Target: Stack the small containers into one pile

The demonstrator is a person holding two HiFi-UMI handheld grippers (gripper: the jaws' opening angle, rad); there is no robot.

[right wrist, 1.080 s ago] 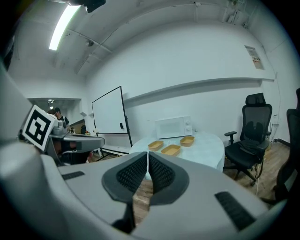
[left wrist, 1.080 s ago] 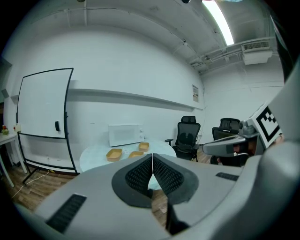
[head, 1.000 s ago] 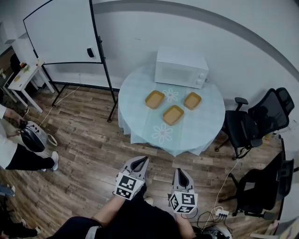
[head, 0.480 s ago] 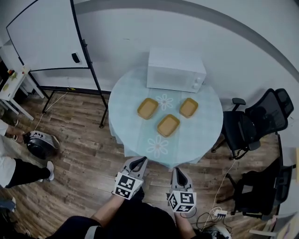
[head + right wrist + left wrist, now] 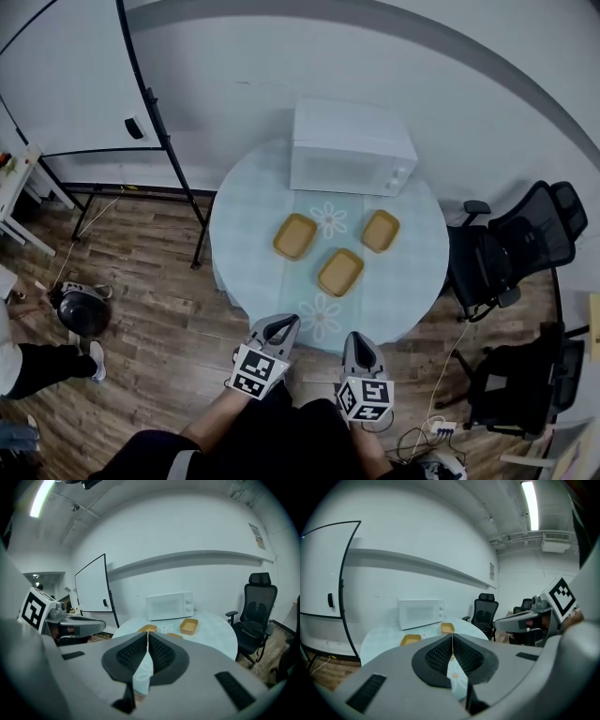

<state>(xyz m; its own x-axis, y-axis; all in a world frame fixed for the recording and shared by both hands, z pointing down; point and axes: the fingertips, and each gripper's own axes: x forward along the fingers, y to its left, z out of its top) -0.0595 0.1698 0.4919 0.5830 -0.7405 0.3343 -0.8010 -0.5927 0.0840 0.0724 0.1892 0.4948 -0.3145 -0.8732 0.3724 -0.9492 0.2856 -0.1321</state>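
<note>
Left gripper (image 5: 281,324) and right gripper (image 5: 359,340), jaws clenched empty, short of the table (image 5: 228,246); near container (image 5: 340,271), left container (image 5: 294,235) and right container (image 5: 381,230) lie apart before the microwave (image 5: 353,148), unstacked; likely hazard: arriving clenched would shove a container across the table, not grasp it.

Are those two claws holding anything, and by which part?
Nothing. The left gripper and right gripper are both shut and empty.

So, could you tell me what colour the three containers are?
The containers are tan-yellow, clearest in the head view.
</note>
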